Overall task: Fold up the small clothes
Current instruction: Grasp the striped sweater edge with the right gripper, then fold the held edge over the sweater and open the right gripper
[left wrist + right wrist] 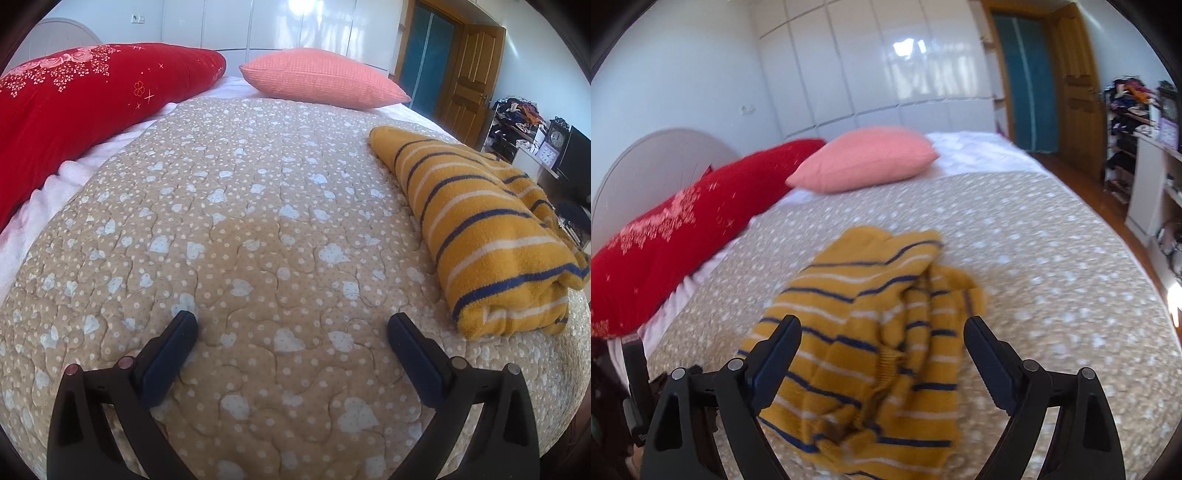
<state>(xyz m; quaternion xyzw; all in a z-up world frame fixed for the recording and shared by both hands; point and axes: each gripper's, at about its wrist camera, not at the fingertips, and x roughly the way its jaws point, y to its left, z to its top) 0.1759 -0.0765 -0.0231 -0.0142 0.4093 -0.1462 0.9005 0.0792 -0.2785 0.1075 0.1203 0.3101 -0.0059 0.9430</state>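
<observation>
A small mustard-yellow sweater with navy and white stripes (476, 229) lies bunched on the beige heart-print quilt (258, 221), to the right of my left gripper (291, 321). That gripper is open and empty, low over bare quilt. In the right wrist view the sweater (871, 332) lies crumpled directly ahead, and my right gripper (882, 328) hovers over it with its jaws open wide, holding nothing. The sweater's near part runs between and under the right fingers.
A red floral pillow (74, 110) and a pink pillow (321, 77) lie at the head of the bed. The bed's right edge drops to a wooden floor (1108, 206). Shelves with clutter (1130, 122) and a wooden door (476, 74) stand to the right.
</observation>
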